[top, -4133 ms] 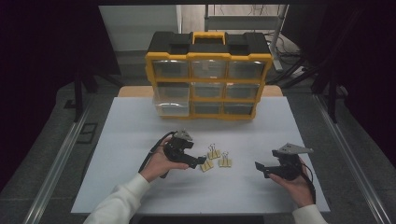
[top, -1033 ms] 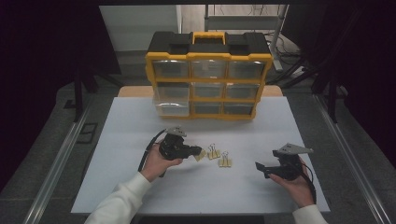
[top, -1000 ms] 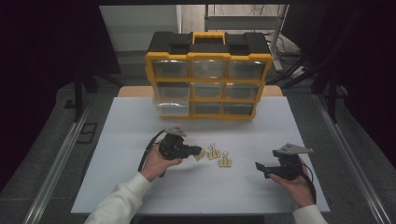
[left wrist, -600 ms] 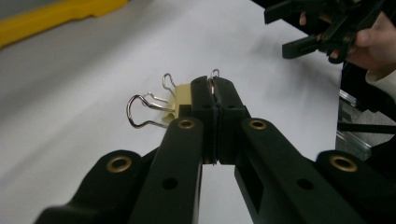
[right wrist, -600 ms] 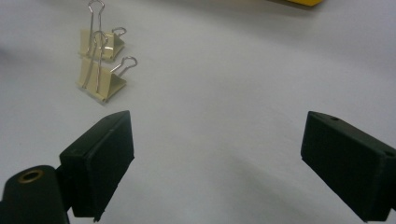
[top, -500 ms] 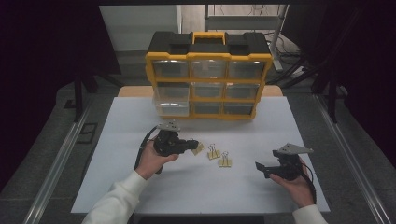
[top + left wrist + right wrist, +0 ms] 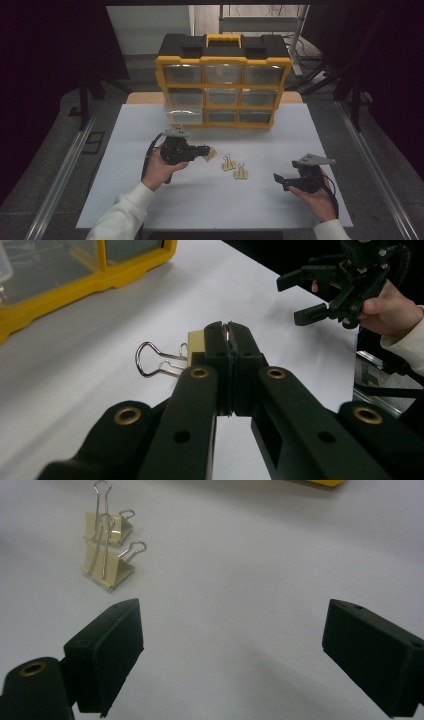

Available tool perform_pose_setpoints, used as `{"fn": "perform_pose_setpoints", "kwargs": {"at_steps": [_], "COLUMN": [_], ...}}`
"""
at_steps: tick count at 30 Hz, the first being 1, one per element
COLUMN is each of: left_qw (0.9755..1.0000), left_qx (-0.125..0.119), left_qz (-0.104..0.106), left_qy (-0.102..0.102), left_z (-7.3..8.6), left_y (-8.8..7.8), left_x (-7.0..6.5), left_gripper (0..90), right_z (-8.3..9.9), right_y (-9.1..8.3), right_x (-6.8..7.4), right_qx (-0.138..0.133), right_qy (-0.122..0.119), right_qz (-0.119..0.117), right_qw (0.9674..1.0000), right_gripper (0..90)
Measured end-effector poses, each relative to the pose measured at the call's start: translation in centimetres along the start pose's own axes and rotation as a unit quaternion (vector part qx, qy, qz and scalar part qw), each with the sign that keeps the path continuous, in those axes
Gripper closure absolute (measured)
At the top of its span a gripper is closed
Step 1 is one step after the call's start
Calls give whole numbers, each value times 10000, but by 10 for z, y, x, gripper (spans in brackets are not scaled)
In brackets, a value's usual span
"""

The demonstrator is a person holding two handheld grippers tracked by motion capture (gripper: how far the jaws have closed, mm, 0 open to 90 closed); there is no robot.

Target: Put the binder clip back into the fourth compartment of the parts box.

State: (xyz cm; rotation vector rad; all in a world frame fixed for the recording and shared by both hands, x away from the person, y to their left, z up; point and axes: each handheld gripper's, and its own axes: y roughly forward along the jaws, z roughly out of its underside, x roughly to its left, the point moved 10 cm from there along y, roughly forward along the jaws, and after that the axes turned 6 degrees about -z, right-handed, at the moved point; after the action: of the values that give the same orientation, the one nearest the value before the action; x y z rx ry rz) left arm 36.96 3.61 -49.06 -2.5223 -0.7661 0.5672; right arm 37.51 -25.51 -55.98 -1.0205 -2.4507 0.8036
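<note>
The binder clip is lifted off the white table, where it lay earlier among three; two clips remain. The left gripper has risen, clenched on it. The right gripper rests released, unmoved.

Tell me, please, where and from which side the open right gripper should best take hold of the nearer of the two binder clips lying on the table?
A judgement: grip the nearer binder clip across its cream body, one jaw on each flat face, coming from above. Its wedge lies low on the white table with one wire loop up, and the second clip lies close behind, so the right gripper should avoid a level approach.
</note>
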Motion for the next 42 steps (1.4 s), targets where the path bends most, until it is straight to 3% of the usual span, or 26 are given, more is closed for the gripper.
{"fn": "perform_pose_setpoints", "kwargs": {"at_steps": [19,42], "left_qw": [9993,9957], "left_qx": [-362,-898], "left_qz": [-75,-216], "left_qy": [87,64], "left_z": [-15,-34], "left_y": [-17,-41], "left_x": [-1,5], "left_gripper": [888,889], "right_z": [0,0], "right_y": [0,0], "right_x": [0,0], "right_qx": [3,-4], "right_qy": [-2,20], "right_qz": [5,24], "right_qw": [10000,10000], "right_gripper": [99,99]}}
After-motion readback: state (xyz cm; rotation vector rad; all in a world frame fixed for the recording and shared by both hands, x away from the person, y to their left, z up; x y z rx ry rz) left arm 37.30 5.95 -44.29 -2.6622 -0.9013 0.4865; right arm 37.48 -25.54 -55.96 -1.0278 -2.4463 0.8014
